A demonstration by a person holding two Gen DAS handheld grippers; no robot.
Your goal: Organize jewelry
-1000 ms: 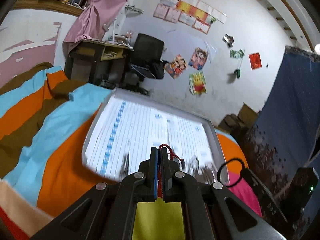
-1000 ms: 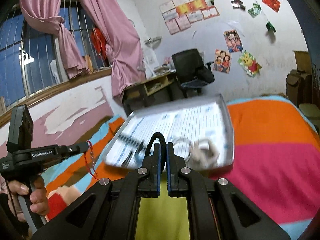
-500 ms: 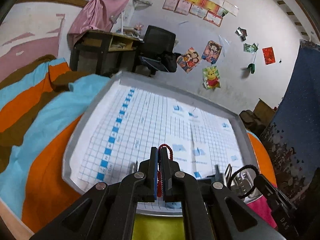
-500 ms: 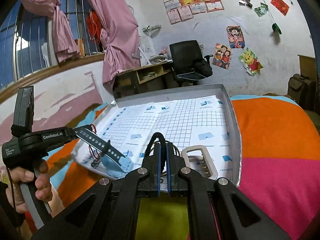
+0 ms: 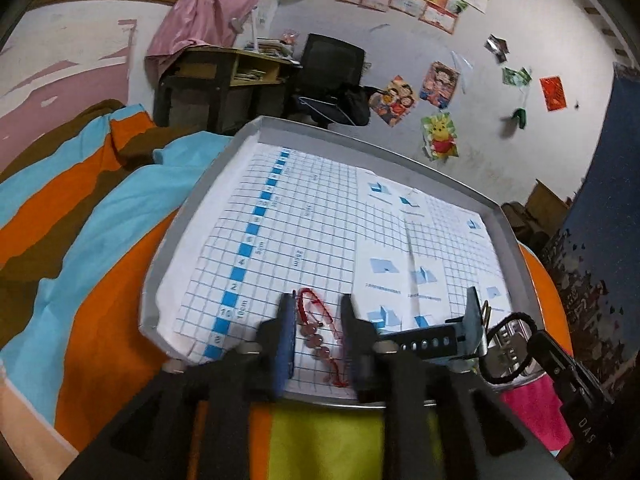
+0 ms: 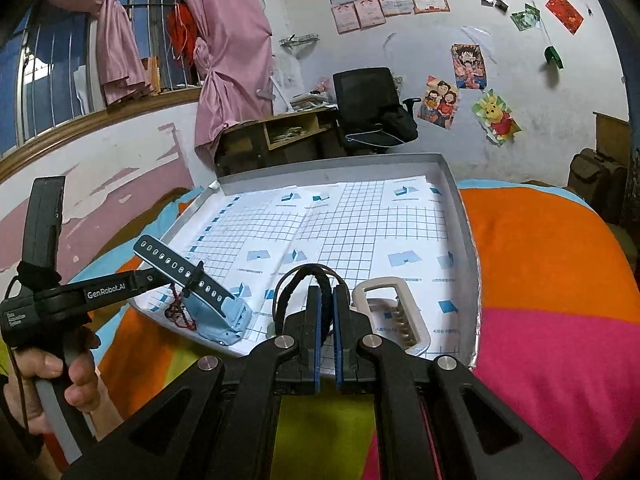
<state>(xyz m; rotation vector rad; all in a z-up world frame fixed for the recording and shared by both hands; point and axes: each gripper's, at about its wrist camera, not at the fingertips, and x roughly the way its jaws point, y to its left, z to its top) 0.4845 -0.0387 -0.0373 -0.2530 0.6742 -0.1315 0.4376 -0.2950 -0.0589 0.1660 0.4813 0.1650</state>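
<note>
A red cord bracelet with pink beads (image 5: 318,332) lies on the grid paper at the near edge of the grey tray (image 5: 436,168). My left gripper (image 5: 318,308) is open, its fingers on either side of the bracelet. My right gripper (image 6: 325,300) is shut on a black braided cord bracelet (image 6: 298,284) and holds it over the tray's near edge. The left gripper (image 6: 180,300) and red bracelet (image 6: 178,312) also show in the right wrist view.
A black perforated watch strap on a pale blue stand (image 6: 212,304) and a white comb-like clip (image 6: 394,312) sit at the tray's (image 6: 460,216) near edge. The tray rests on a striped orange, blue and pink bedspread (image 6: 540,264). A desk and black chair (image 6: 368,108) stand behind.
My left gripper has opened and the red bracelet now lies on the tray paper. Both grippers have come closer to the tray. The right gripper still holds the black cord.
</note>
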